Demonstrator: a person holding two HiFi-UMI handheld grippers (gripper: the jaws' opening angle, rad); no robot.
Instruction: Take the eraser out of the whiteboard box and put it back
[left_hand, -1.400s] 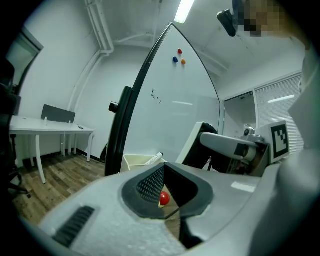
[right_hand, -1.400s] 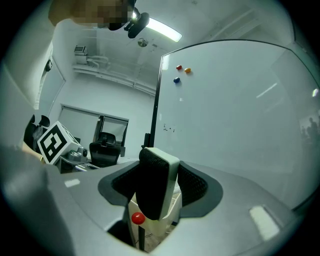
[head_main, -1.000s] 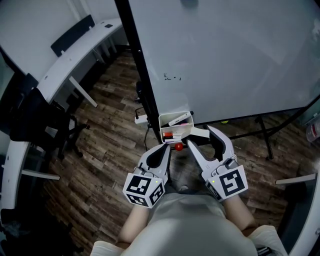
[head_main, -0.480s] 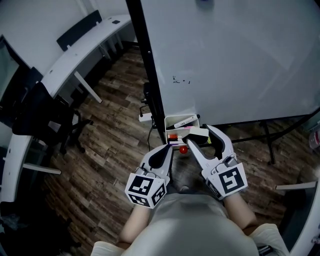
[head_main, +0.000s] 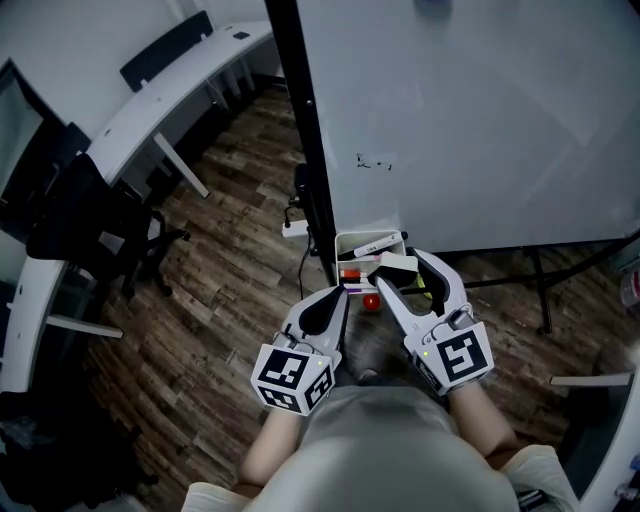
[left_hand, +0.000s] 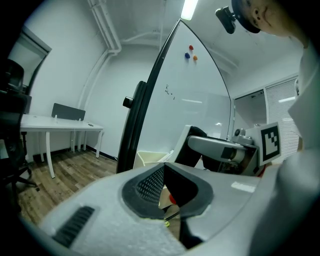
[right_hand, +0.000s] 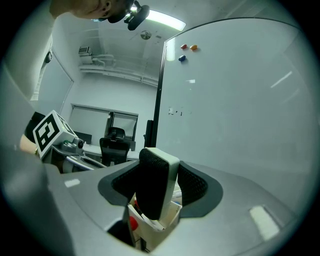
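While the left tool is clenched, the right tool grips the eraser.

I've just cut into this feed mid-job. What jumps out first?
First is the eraser, clamped upright between the jaws of the right hand-held gripper, right at the white box on the lower corner of the big whiteboard. Next is the left hand-held gripper, shut and empty, just short of the box on its left.
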